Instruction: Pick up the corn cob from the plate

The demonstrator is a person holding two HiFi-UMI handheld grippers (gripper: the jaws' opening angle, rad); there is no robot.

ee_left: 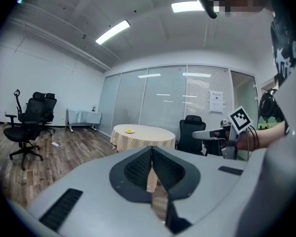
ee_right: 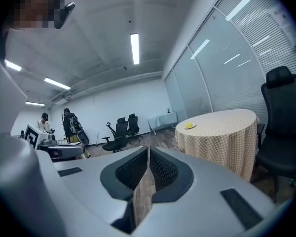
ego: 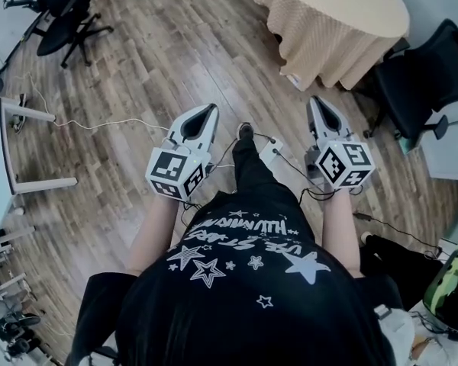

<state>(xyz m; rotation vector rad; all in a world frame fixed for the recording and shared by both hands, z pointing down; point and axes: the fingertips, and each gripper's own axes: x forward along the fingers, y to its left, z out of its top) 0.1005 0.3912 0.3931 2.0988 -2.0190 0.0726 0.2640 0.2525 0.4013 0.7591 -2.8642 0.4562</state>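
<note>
The yellow corn cob [ee_left: 129, 130] lies on a small plate on a round table with a checked cloth [ee_left: 143, 135], far ahead of both grippers. The right gripper view shows the corn cob [ee_right: 189, 125] on the table's [ee_right: 222, 132] left part. In the head view the table [ego: 332, 14] is at the top right, and the cob is not visible there. My left gripper [ego: 211, 109] and right gripper [ego: 318, 100] are held side by side over the wood floor, pointing forward. The left gripper [ee_left: 151, 149] has its jaws closed tip to tip with nothing held. The right gripper [ee_right: 148, 149] is likewise shut and empty.
A black office chair [ego: 431, 78] stands beside the table on the right. More black chairs [ego: 69, 17] are at the far left, and a white desk [ego: 4, 170] lines the left edge. Cables and a power strip [ego: 271, 149] lie on the floor ahead. Two people [ee_right: 69, 125] stand far back.
</note>
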